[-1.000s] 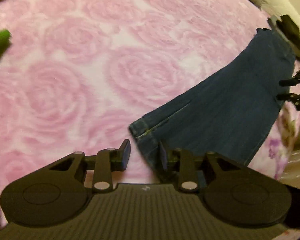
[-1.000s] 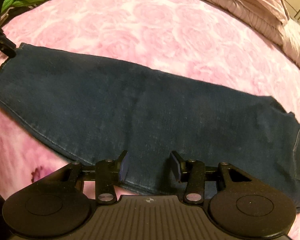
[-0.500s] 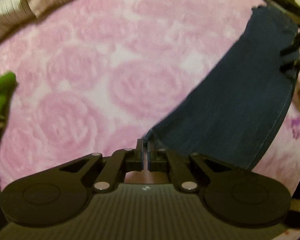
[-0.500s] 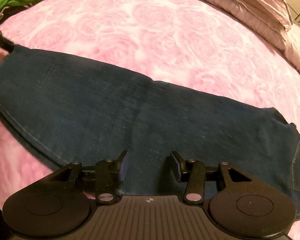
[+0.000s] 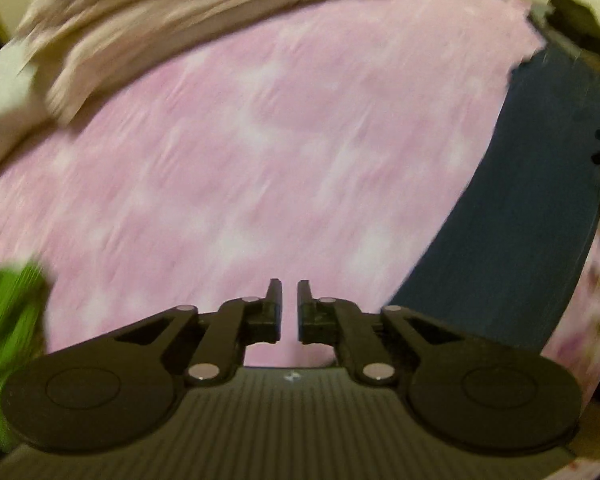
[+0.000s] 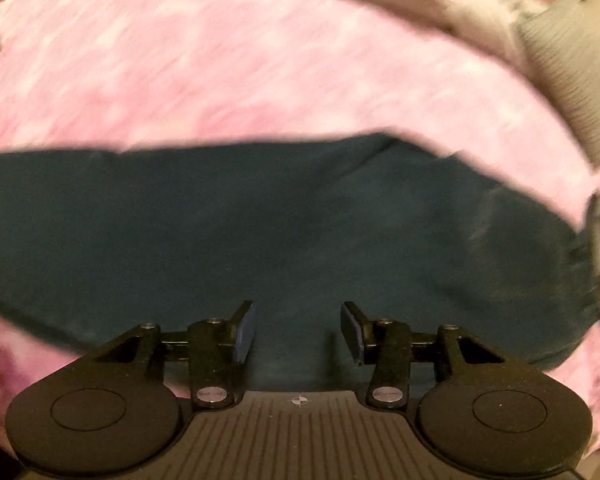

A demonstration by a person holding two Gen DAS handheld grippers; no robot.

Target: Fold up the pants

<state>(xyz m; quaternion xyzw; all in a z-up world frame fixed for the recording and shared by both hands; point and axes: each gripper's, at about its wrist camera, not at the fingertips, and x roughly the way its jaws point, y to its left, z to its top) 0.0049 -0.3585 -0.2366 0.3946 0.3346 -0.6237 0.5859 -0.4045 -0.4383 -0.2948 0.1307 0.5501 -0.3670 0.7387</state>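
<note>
Pink bed is seen ahead of both tools. Dark denim pants are spread flat beneath the right tool, jaws held half-wide, nothing gripped. Left tool is nearly closed and empty, pants off to its right. Green cloth is noted at its left.

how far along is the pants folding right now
Done: the dark blue denim jeans lie as one long flat band on the pink-and-white blanket, seemingly leg over leg. In hand: nothing; the left gripper is shut and empty, the right gripper open above the denim. Left: the crosswise folds.
</note>
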